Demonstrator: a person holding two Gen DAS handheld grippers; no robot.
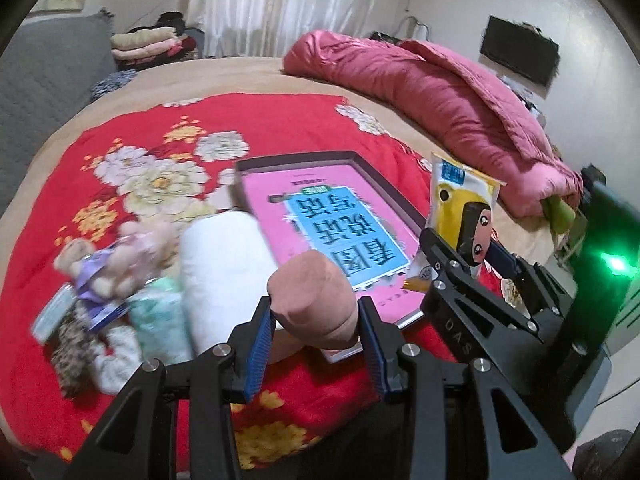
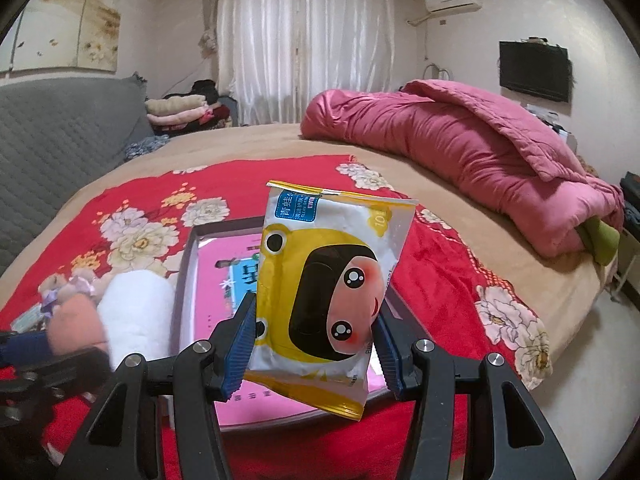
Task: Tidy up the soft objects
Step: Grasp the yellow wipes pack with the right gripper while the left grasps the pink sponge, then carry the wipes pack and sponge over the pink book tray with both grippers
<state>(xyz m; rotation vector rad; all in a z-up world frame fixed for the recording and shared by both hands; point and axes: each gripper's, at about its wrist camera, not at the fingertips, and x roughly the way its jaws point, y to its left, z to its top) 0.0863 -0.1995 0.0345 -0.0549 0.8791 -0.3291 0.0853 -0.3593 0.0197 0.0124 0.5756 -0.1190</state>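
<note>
Soft daylight through the curtain [image 2: 304, 40]; fisheye edges bend and darken, left side motion-blurred

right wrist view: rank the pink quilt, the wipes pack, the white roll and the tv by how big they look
1. pink quilt
2. wipes pack, though nearness to the camera inflates it
3. white roll
4. tv, far off, so its true size is unsure
</note>
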